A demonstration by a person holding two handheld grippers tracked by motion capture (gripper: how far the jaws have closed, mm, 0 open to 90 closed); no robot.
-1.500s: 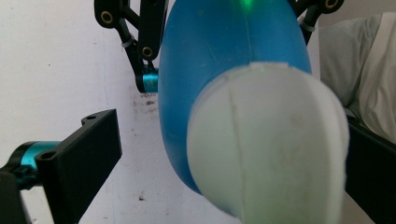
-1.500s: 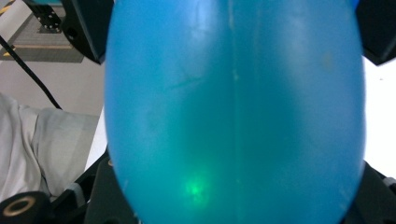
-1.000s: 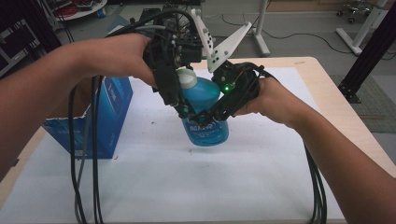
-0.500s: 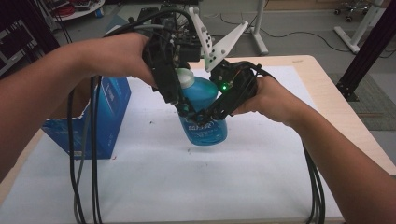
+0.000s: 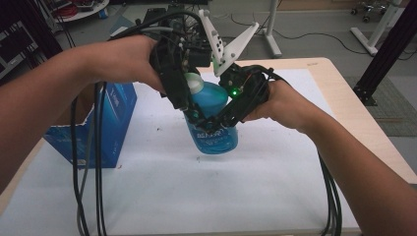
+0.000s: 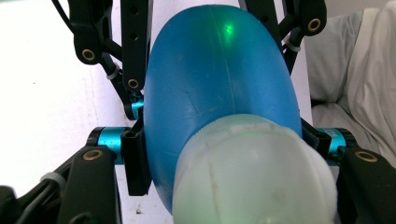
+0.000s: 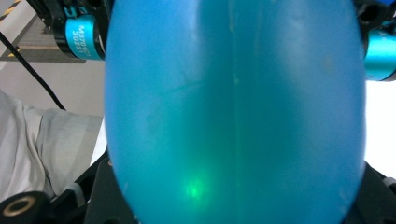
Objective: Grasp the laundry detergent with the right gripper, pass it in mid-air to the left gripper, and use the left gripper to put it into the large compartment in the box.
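Two grippers clamped on one rounded, glossy blue plastic bottle [image 5: 212, 129], left gripper [image 5: 189, 105] just closing near its pale, seemingly ribbed cap [image 6: 252, 175], right gripper [image 5: 223, 120] gripping its body.

An open blue box [image 5: 105, 125] stands at my table's [image 5: 344, 93] left edge, on its white sheet [image 5: 196, 191].

bottle [image 6: 219, 88]: glossy blue plastic | cap [image 6: 252, 172]: matt white plastic | table [image 5: 339, 93]: wood

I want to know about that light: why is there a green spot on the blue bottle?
Right gripper view: a soft green glow on the blue bottle, which looks blurry up close. Left gripper view: another glow near its top. High view: a green lamp shines beside it.
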